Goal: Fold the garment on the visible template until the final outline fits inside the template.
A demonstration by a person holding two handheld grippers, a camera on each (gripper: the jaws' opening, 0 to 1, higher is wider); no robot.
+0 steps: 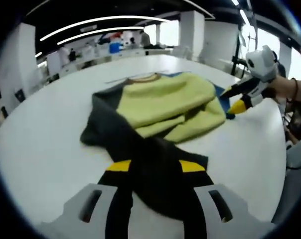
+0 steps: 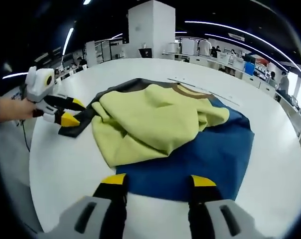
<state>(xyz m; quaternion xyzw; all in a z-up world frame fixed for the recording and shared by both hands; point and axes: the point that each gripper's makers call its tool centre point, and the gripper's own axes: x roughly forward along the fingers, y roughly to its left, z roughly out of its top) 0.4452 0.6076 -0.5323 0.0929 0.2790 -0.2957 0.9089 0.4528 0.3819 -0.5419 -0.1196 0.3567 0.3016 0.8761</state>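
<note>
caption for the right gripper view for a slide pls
Yellow-green garment bunched on a blue template on a white table, left gripper clamping its dark sleeve, right gripper open.

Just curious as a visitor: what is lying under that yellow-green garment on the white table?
Under the yellow-green fleece garment lies a flat blue mat, showing at its near and far sides on the white table. How far the mat runs beneath the fabric is covered.

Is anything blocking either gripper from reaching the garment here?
Nothing visible does. The left gripper is already at the garment's dark sleeve, which lies between its jaws. The right gripper sits at the garment's edge over the blue template, with bare table around.
</note>
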